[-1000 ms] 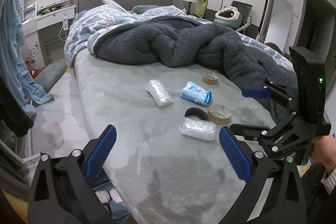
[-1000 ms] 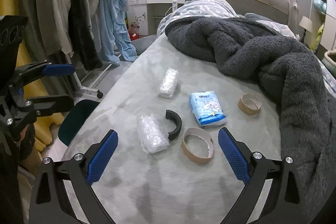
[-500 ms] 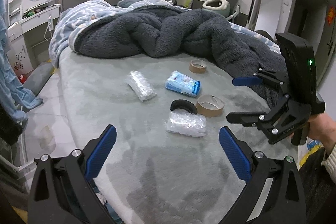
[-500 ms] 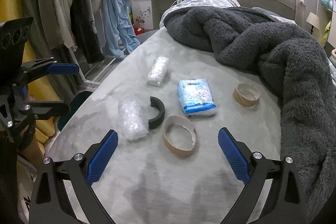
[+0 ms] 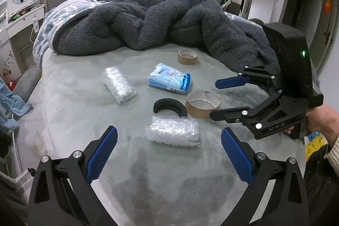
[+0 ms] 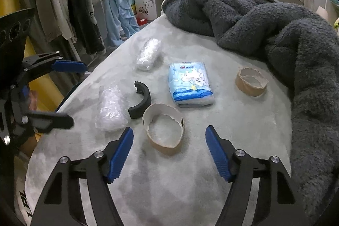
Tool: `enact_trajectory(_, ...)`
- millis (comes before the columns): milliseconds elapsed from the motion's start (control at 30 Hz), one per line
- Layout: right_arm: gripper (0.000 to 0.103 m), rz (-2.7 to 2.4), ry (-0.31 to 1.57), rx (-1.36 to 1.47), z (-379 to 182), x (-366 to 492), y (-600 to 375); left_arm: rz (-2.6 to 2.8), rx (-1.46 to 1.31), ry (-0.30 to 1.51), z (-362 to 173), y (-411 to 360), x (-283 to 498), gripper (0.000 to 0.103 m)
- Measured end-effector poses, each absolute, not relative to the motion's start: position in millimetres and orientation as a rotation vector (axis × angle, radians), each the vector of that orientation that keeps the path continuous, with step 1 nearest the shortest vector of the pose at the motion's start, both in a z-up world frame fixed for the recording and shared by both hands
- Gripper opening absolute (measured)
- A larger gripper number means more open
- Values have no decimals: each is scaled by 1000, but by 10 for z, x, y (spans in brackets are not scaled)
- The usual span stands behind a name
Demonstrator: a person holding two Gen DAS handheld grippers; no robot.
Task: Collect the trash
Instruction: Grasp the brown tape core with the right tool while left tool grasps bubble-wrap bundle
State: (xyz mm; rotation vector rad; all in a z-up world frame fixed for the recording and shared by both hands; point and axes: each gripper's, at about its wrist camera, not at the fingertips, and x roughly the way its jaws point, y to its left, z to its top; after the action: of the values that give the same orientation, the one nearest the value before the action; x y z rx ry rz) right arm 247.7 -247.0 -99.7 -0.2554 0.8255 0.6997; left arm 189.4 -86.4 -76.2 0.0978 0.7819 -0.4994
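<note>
Both grippers have come lower and nearer the litter on the bed (image 6: pixel 211 194). Right gripper (image 6: pixel 169 149) jaws have just been closing partway, nothing between them, aimed at the nearest cardboard tape ring (image 6: pixel 163 126). Left gripper (image 5: pixel 168 154) jaws spread wide before a bubble-wrap bundle (image 5: pixel 173 130). Best to straddle the ring's wall, which looks thin and perhaps torn, then pinch gently.

Soft cloth, crinkly plastic, torn cardboard

Fluffy dark fleece blanket (image 6: pixel 264 20); matt plush bed cover (image 6: pixel 233 115); glossy bubble-wrap bundle (image 5: pixel 173 130); rough cardboard tape core (image 6: pixel 163 130).
</note>
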Motion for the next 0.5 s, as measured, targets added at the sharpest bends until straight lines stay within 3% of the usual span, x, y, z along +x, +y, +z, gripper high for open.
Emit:
enact_trajectory(100, 65, 710, 830, -254, -1044, 2520, -2434, -506, 114, 796, -843, -938, 1926, 99)
enact_trajectory(333, 44, 729, 849, -274, -1112, 2546, -2332, -502, 129, 806, -968, -1053, 1998, 98)
enact_trajectory(433, 43, 733, 843, -272, -1071, 2522, -2345, -499, 139, 809, -1001, -1098, 2030, 97)
enact_trajectory(500, 43, 731, 836, -256, -1029, 2521, -2379, -489, 147, 820, -1035, -1119, 2051, 89)
